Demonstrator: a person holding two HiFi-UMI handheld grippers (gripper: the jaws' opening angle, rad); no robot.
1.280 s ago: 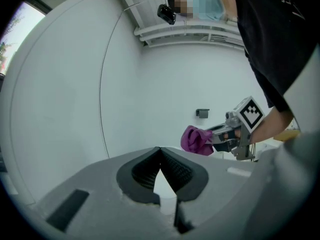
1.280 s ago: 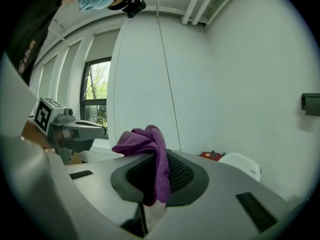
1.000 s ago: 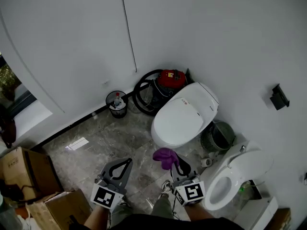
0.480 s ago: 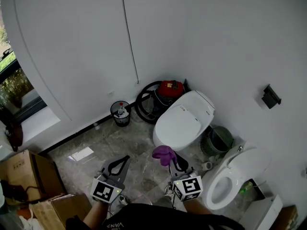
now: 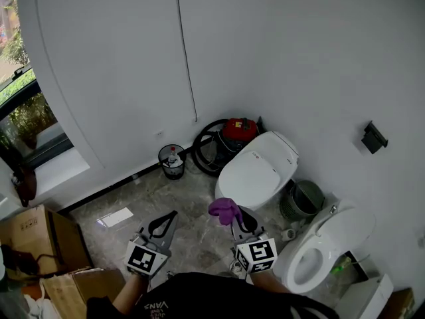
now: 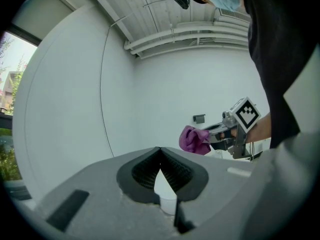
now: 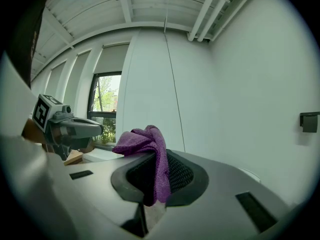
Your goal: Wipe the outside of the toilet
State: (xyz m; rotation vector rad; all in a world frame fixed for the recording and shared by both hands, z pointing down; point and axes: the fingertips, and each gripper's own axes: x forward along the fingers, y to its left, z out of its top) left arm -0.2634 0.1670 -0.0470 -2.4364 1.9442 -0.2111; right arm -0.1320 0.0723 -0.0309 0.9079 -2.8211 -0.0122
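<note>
A white toilet (image 5: pixel 255 171) with its lid down stands against the wall in the head view. My right gripper (image 5: pixel 234 211) hovers in front of it, shut on a purple cloth (image 5: pixel 224 209) that bunches out of the jaws (image 7: pixel 145 144). My left gripper (image 5: pixel 170 216) hangs to the left over the marble floor, its jaws closed tip to tip with nothing in them (image 6: pixel 160 151). From the left gripper view the right gripper (image 6: pixel 207 136) and the cloth (image 6: pixel 192 139) show to the right.
A red vacuum cleaner (image 5: pixel 239 130) with a black hose sits behind the toilet. A small black bin (image 5: pixel 172 161) stands by the wall. A second open toilet bowl (image 5: pixel 319 248) and a grey bucket (image 5: pixel 300 200) lie right. Cardboard boxes (image 5: pixel 36 241) sit at the left.
The view has tilted up, bringing more wall and the window into sight. Both grippers have kept their places relative to each other, the right still holding the cloth.
</note>
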